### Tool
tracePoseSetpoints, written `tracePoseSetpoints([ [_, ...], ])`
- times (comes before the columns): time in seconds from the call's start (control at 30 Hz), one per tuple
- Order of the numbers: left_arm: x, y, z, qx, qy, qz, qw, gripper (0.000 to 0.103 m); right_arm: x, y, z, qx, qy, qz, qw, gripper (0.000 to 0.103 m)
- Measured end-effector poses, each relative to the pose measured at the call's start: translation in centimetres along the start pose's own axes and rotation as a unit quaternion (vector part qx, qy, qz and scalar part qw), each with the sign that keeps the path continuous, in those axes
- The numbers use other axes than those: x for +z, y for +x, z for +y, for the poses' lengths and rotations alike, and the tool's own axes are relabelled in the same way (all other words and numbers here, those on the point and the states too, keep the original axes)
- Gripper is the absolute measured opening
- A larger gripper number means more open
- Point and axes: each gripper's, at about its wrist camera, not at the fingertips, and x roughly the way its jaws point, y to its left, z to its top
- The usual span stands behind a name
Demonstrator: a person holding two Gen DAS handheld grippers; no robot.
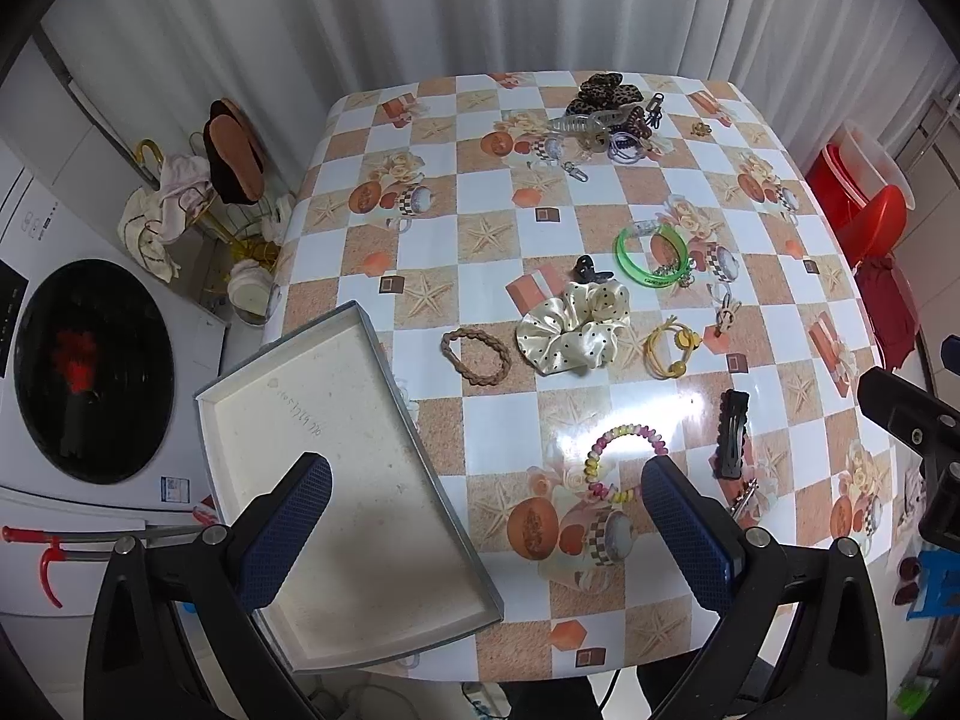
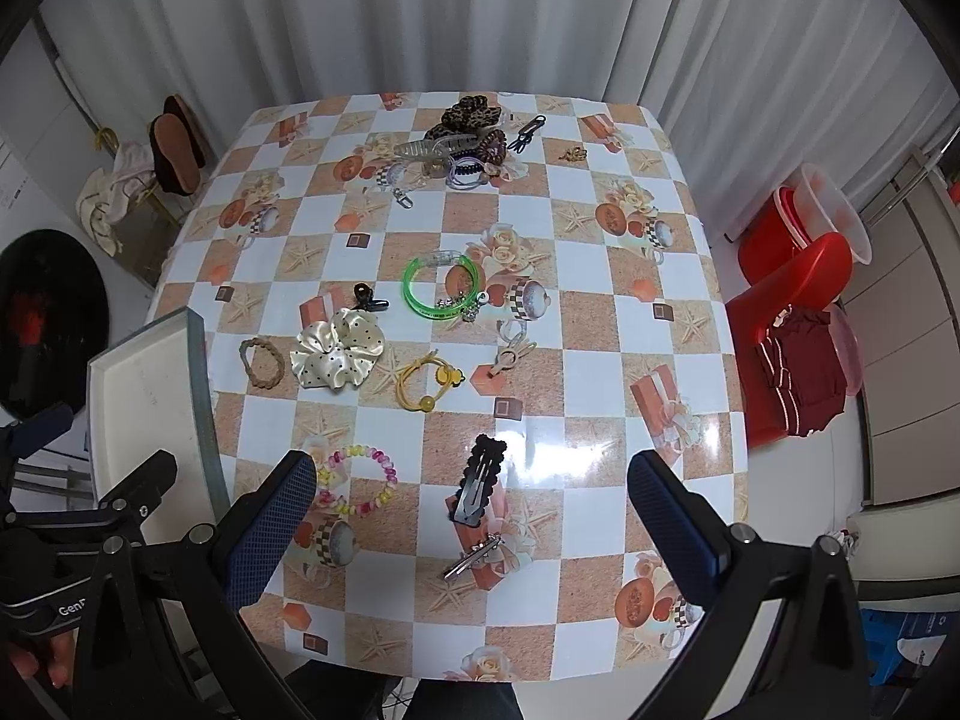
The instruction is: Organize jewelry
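Note:
A shallow grey-edged box (image 1: 336,468) lies at the table's left front corner and holds nothing; it also shows in the right wrist view (image 2: 144,396). My left gripper (image 1: 486,498) is open above the box's right edge and a pastel spiral bracelet (image 1: 606,468). My right gripper (image 2: 471,498) is open above a black snap clip (image 2: 480,480) and a small silver clip (image 2: 474,555). Further back lie a cream dotted scrunchie (image 1: 570,327), a brown braided tie (image 1: 477,355), a yellow tie (image 1: 669,348) and a green bangle (image 1: 651,255).
A pile of hair clips and ties (image 1: 606,114) sits at the table's far edge. A washing machine (image 1: 90,372) and a rack with cloths (image 1: 180,204) stand to the left. Red plastic tubs (image 2: 804,276) stand to the right.

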Motion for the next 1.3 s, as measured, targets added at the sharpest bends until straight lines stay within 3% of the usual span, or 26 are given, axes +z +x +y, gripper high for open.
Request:
tracePoseSetpoints([
  [1.3,-0.1,0.0,-0.2,0.003,0.003,-0.001,1.0000,0.103,-0.2,-0.1,0.5,-0.001,0.001,0.001,1.000,0.103],
])
